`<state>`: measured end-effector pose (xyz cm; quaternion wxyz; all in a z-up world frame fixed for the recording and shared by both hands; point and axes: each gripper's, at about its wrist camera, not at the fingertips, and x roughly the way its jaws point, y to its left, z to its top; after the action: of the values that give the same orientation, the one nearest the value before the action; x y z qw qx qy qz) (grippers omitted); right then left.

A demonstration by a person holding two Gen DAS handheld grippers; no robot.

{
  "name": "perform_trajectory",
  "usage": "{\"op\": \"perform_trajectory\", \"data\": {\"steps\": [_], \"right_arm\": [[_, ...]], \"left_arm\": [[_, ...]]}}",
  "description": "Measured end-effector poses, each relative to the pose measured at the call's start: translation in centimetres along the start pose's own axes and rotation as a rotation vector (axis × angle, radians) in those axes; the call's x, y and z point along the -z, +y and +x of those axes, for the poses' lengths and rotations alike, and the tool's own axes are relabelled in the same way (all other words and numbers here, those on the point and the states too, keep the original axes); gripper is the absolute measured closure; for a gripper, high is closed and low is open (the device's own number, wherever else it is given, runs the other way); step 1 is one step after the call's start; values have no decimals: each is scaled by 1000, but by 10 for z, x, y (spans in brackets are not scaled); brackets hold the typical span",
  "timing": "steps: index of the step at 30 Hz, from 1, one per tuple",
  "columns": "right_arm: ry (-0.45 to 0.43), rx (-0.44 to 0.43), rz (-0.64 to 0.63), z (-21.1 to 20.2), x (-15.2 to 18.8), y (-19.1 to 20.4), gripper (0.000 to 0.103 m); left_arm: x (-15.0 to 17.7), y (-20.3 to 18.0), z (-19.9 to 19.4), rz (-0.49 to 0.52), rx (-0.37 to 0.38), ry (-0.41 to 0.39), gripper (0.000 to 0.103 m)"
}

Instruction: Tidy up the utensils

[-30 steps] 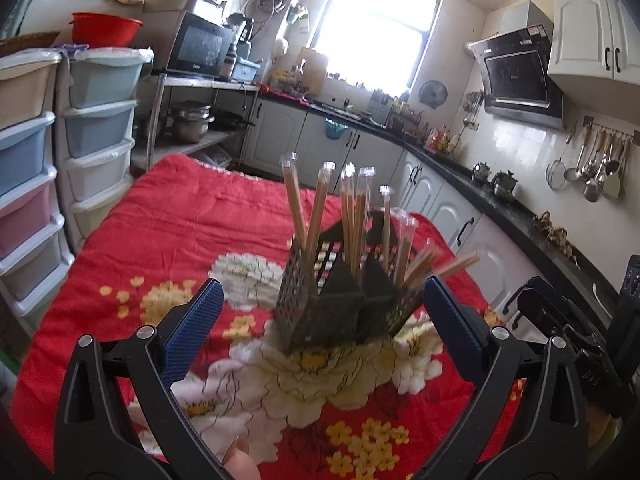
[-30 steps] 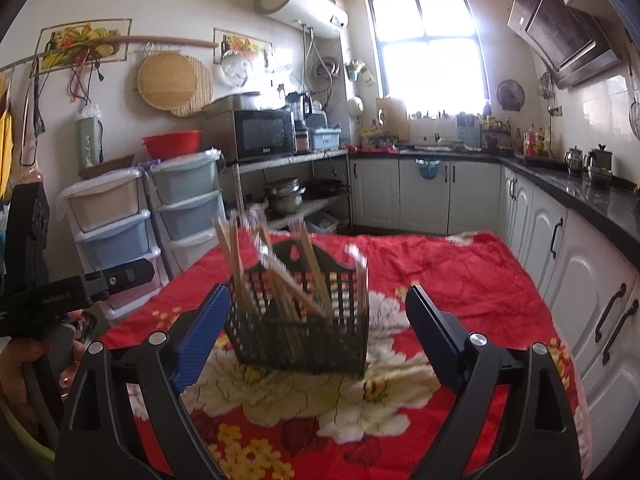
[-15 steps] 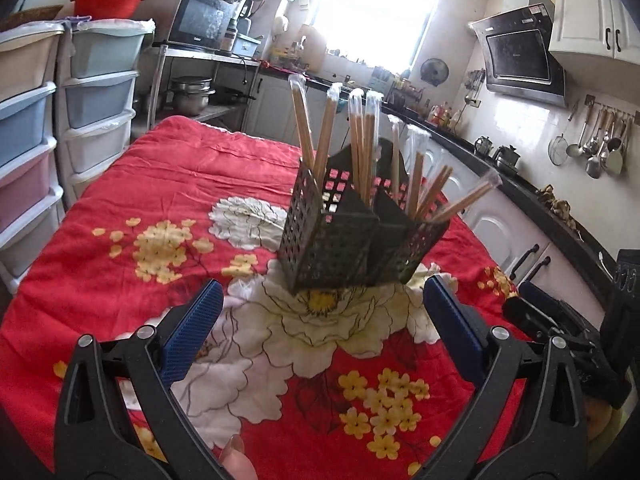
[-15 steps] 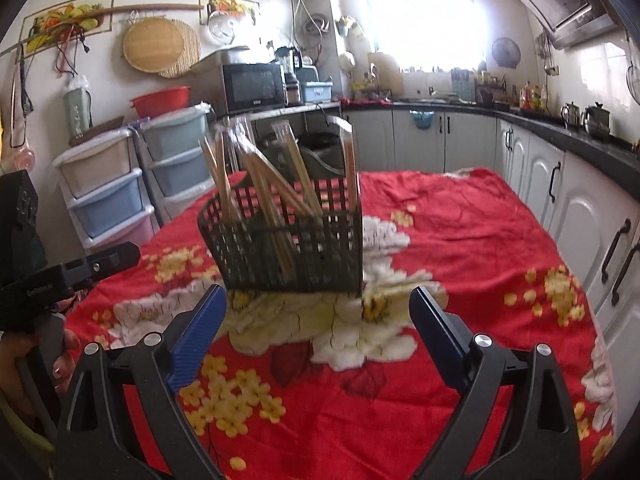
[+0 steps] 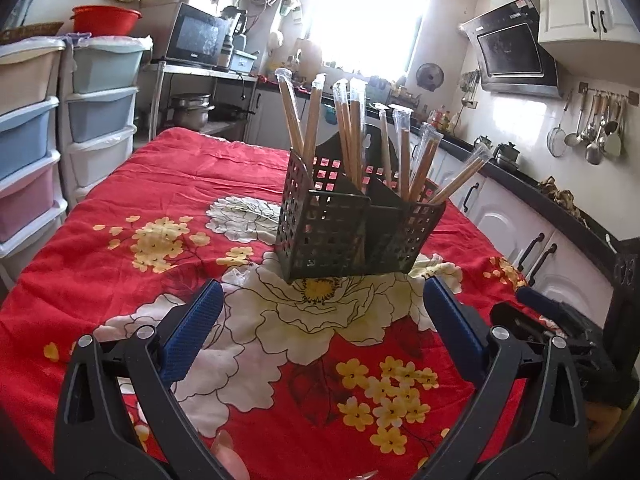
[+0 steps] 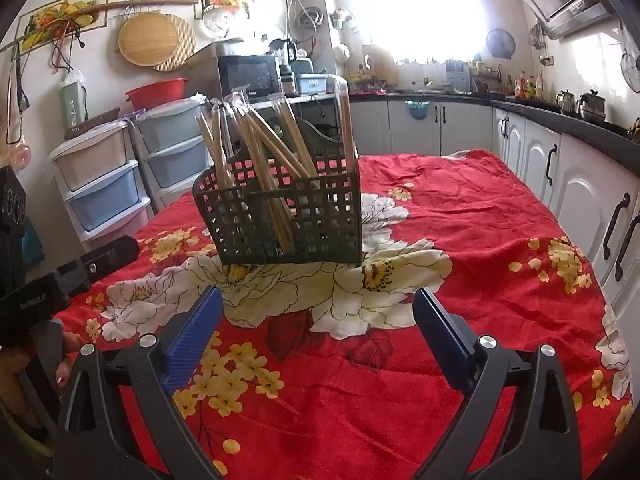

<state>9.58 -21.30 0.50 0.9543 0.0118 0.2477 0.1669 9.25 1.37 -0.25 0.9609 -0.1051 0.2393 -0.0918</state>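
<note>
A dark perforated utensil basket (image 5: 344,232) stands upright on the red flowered tablecloth (image 5: 120,220). Several wrapped wooden chopsticks (image 5: 352,128) stick out of its compartments. My left gripper (image 5: 320,284) is open just short of the basket, with only cloth between its blue pads (image 5: 192,332). From the other side the basket (image 6: 288,224) and the chopsticks (image 6: 260,148) are seen beyond my right gripper (image 6: 317,292). Its jaws are opening and hold nothing. Both grippers hang low over the cloth, apart from the basket.
Stacked plastic drawers (image 5: 100,120) stand left of the table, and white cabinets (image 6: 580,184) run along its right side. The left gripper's black body (image 6: 80,268) shows at the right wrist view's left edge, with a hand below it.
Both grippers have sunk toward the table and come a little nearer the basket, which now sits higher in both views. The right jaws stand slightly wider.
</note>
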Motion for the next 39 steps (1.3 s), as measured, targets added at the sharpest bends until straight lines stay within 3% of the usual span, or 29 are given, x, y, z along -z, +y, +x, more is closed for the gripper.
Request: {"op": "perform_trajectory", "data": {"steps": [13, 20, 39], "right_arm": [[-211, 36, 18, -28, 6, -4, 6], [-316, 67, -34, -46, 14, 7, 6], [-303, 71, -42, -44, 16, 9, 6]], "left_arm": [[10, -13, -11, 53, -20, -109, 11], [13, -14, -14, 56, -35, -144, 11], [13, -11, -20, 51, -42, -173, 11]]}}
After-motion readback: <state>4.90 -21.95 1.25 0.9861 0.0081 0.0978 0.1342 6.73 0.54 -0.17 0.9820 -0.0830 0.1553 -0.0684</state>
